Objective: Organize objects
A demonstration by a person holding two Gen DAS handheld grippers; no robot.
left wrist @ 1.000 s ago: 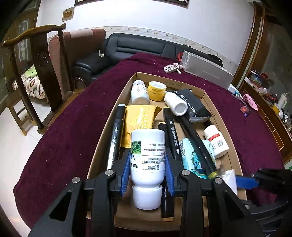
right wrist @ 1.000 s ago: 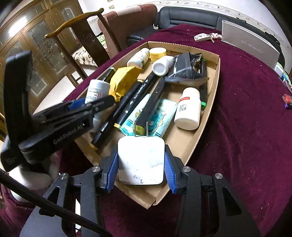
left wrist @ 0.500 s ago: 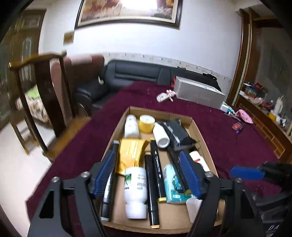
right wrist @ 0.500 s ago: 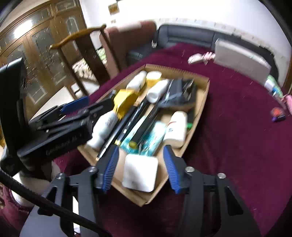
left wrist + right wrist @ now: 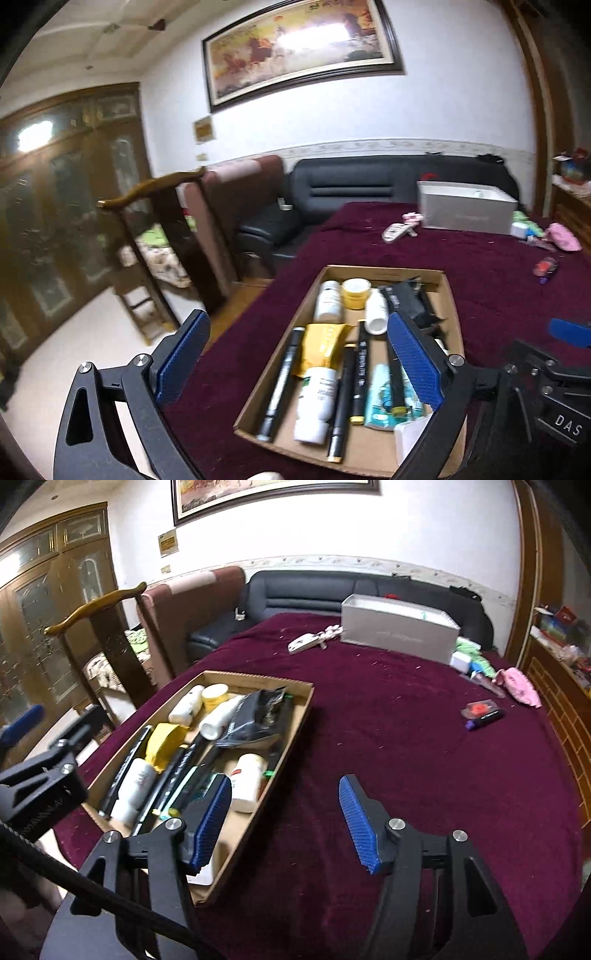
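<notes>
The left tool is held wide apart and empty above the near end of the cardboard box; the right tool is likewise spread wide and empty, over the box's right rim and the maroon tabletop. Inside the box a white bottle, several black markers, a yellow pouch, a yellow jar and a white charger at the near right corner are seen lying. A placing step appears finished. Loose things are left toward the tabletop's far right edge, such as a red and purple item, so a reach there is probably called for next.
</notes>
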